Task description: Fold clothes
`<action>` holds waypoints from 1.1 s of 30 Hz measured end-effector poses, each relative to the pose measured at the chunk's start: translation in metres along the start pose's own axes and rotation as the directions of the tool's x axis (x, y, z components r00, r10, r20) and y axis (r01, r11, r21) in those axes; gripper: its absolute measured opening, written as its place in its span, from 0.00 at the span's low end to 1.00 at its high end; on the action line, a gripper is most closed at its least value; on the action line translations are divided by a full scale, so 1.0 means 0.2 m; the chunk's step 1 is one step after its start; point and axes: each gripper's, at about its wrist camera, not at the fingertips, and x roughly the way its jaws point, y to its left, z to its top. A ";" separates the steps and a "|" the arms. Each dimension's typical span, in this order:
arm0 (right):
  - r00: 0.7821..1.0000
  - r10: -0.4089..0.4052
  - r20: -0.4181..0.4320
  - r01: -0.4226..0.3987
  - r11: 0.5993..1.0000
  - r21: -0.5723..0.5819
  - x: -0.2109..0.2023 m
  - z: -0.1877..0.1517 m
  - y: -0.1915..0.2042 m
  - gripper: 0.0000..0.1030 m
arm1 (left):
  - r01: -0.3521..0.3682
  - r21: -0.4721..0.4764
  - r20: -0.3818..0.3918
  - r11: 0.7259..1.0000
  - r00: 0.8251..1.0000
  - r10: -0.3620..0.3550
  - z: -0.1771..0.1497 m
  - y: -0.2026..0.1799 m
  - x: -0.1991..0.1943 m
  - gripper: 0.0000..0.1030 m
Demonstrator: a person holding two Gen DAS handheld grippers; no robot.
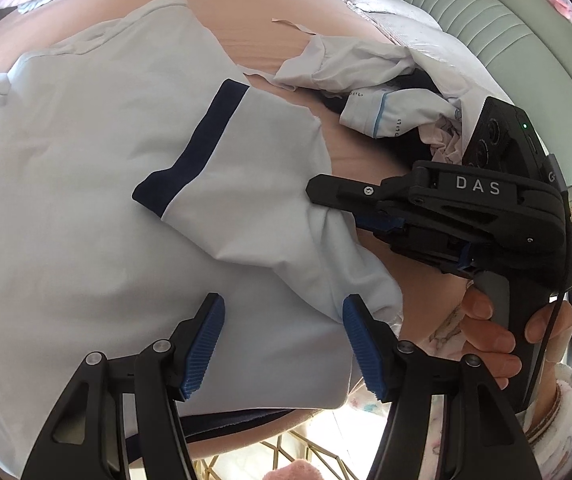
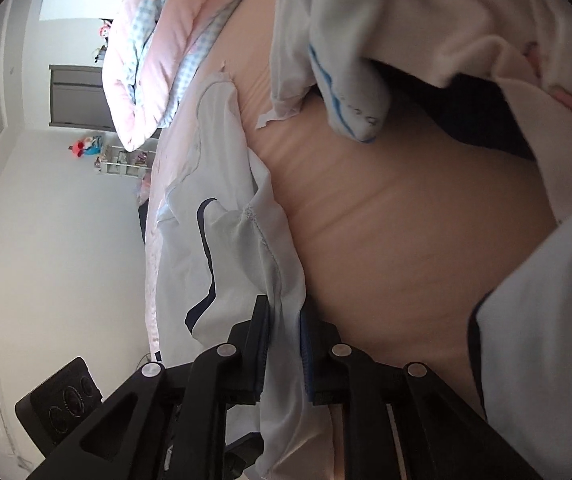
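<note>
1. The pale blue shirt (image 1: 86,200) lies spread on the peach bed sheet (image 1: 298,24), filling the left and centre of the left wrist view; its navy-banded sleeve (image 1: 222,168) is folded in over the body.
2. The right gripper (image 1: 326,200) has its jaws clamped on a thin fold at the shirt's right edge (image 2: 282,300). So little cloth sits between the pads that a quick pull may let it slip out.
3. The left gripper (image 1: 286,344) hangs half open over the shirt's lower hem, holding nothing. With that end unpinned, the whole shirt may drag along and the sleeve fold come undone.
4. The heap of unfolded laundry (image 1: 366,92) lies near, upper right of centre; a wide sweep could catch it.
5. Whether the grip takes one layer or two is unclear.
</note>
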 end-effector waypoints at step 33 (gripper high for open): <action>0.947 -0.218 0.237 0.259 0.953 -0.159 -0.34 -0.05 0.13 0.03 | -0.176 0.082 0.045 0.981 0.984 0.173 -0.11 0.05 -0.09 0.57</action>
